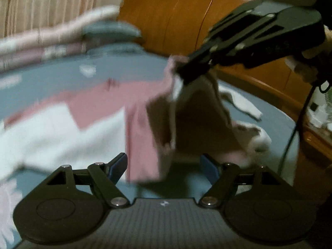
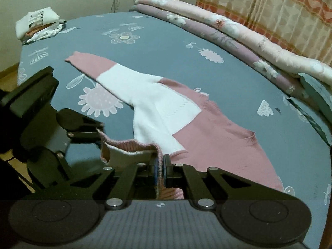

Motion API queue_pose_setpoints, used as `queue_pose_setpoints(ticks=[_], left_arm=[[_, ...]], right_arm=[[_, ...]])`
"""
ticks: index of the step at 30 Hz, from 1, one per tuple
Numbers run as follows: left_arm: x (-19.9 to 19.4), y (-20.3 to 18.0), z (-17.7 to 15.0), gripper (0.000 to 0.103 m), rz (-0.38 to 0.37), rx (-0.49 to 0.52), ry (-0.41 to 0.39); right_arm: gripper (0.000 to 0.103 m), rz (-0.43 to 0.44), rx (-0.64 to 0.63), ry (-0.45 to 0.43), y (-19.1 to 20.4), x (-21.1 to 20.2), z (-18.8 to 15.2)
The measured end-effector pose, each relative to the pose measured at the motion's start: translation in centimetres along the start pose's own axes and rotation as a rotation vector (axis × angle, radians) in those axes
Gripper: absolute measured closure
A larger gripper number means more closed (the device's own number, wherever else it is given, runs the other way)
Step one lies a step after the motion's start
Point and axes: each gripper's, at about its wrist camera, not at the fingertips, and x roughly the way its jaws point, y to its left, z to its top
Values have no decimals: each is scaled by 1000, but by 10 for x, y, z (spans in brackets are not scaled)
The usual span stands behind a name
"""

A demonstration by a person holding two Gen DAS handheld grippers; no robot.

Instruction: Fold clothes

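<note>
A pink and white sweater lies spread on the blue-grey flowered bed sheet, one sleeve stretched toward the far left. My right gripper is shut on the sweater's ribbed pink edge and holds it lifted off the bed. In the blurred left wrist view that right gripper comes in from the upper right, and the lifted fold of sweater hangs below it. My left gripper stands open, its blue pads wide apart on either side of the hanging cloth's lower edge, not pressing it.
Folded floral quilts lie along the bed's far side in front of a curtain. A stack of folded clothes sits at the far left corner. A wooden headboard and a white garment show in the left wrist view.
</note>
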Motion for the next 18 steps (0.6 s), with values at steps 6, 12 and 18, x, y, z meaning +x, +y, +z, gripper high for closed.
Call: queue_pose_setpoints(ticks=[6, 12, 18], left_arm=[[1, -6, 11, 98, 113, 44, -13], [-47, -1, 26, 98, 186, 80, 7], [-98, -5, 43, 99, 176, 153, 91]], right_arm=[[98, 42, -18, -11, -5, -7, -16], [98, 184, -10, -36, 2, -8, -29], [98, 442, -5, -25, 29, -1, -27]])
